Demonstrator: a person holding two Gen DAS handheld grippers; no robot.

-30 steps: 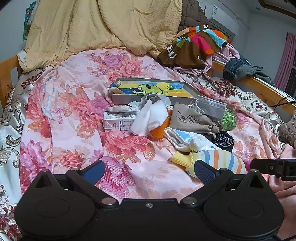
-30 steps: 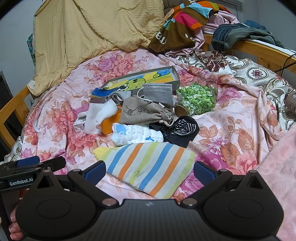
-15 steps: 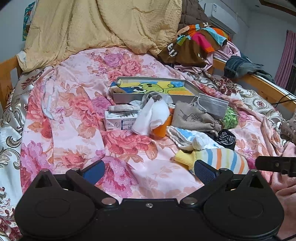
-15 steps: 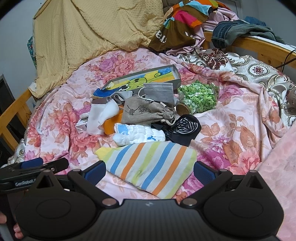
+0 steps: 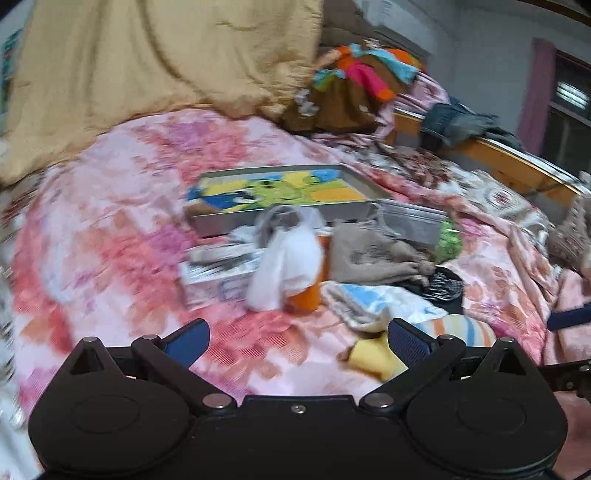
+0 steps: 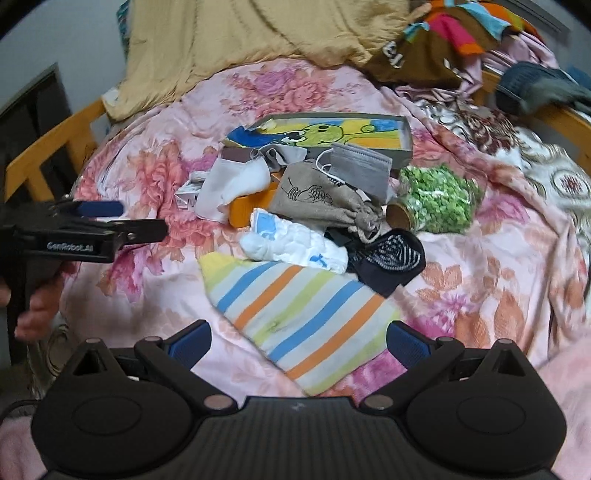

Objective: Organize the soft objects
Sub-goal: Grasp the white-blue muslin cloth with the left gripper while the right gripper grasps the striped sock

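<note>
A heap of soft things lies mid-bed: a striped sock (image 6: pixel 295 314) nearest, a white and blue cloth (image 6: pixel 291 245), a black patterned sock (image 6: pixel 391 258), a tan drawstring pouch (image 6: pixel 317 199), a grey face mask (image 6: pixel 360 166) and a white cloth (image 6: pixel 232 184). My right gripper (image 6: pixel 297 339) hangs open just above the striped sock (image 5: pixel 454 330). My left gripper (image 5: pixel 295 338) is open over bare bedspread, left of the heap, with the white cloth (image 5: pixel 291 266) and pouch (image 5: pixel 373 258) ahead of it. From the right wrist view the left gripper (image 6: pixel 110 221) shows at the left, held by a hand.
A shallow tray with a cartoon picture (image 6: pixel 404 142) lies behind the heap. A jar of green pieces (image 6: pixel 436 201), an orange container (image 6: pixel 251 206) and a small white box (image 5: pixel 218 277) sit among the cloths. A tan quilt (image 6: pixel 240 29) and piled clothes (image 6: pixel 461 33) fill the back; wooden rails (image 6: pixel 48 147) edge the bed.
Both grippers have moved forward and higher toward the heap; the left wrist view is blurred by motion. The left gripper has risen in the right wrist view. Both stay open.
</note>
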